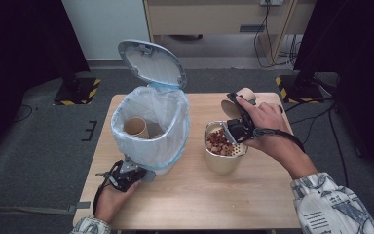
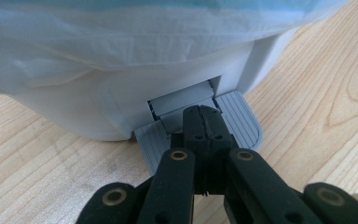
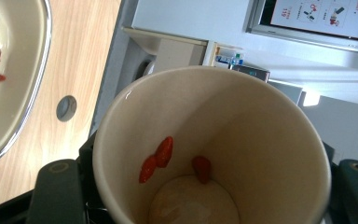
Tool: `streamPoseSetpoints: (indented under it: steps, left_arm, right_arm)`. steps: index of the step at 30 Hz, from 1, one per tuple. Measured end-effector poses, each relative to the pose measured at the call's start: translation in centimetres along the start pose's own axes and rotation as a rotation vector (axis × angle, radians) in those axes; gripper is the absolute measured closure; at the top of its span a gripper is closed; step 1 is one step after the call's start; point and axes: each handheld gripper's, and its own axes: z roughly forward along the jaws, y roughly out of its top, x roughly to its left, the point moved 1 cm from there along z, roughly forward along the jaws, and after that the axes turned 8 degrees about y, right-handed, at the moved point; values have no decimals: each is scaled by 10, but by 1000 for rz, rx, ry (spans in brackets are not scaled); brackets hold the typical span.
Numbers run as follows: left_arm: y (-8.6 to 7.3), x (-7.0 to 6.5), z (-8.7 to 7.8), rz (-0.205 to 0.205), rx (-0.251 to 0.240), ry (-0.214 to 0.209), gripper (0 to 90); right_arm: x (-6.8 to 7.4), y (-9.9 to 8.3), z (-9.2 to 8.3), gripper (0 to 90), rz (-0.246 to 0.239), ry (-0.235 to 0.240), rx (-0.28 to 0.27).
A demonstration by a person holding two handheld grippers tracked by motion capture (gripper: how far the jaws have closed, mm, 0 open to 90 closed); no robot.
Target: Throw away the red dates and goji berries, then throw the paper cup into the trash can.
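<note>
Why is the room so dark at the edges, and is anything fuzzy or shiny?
High view: bright light falls on the light wooden table, the corners stay black. Left gripper view: the nearest black links look soft. Right gripper view: the beige paper cup rim glints, the window behind glares.

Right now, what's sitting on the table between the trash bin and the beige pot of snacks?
Nothing: in the high view, bare wooden table separates the trash bin from the beige pot.

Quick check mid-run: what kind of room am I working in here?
Probably a lab or recording workspace, not a kitchen: a lone wooden table on grey carpet, hazard-striped stand bases, dark curtains and loose cables at the wall.
</note>
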Motion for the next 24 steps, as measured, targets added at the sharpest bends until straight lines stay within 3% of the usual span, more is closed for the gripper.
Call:
streamPoseSetpoints:
  steps: [13, 24]
  left_arm:
    - [0, 0, 0, 0, 0, 1, 900]
    - [0, 0, 0, 1, 0, 1, 900]
  right_arm:
    - [-9, 2, 0, 280, 89, 7, -46]
    - [-18, -2, 0, 279, 230, 28, -111]
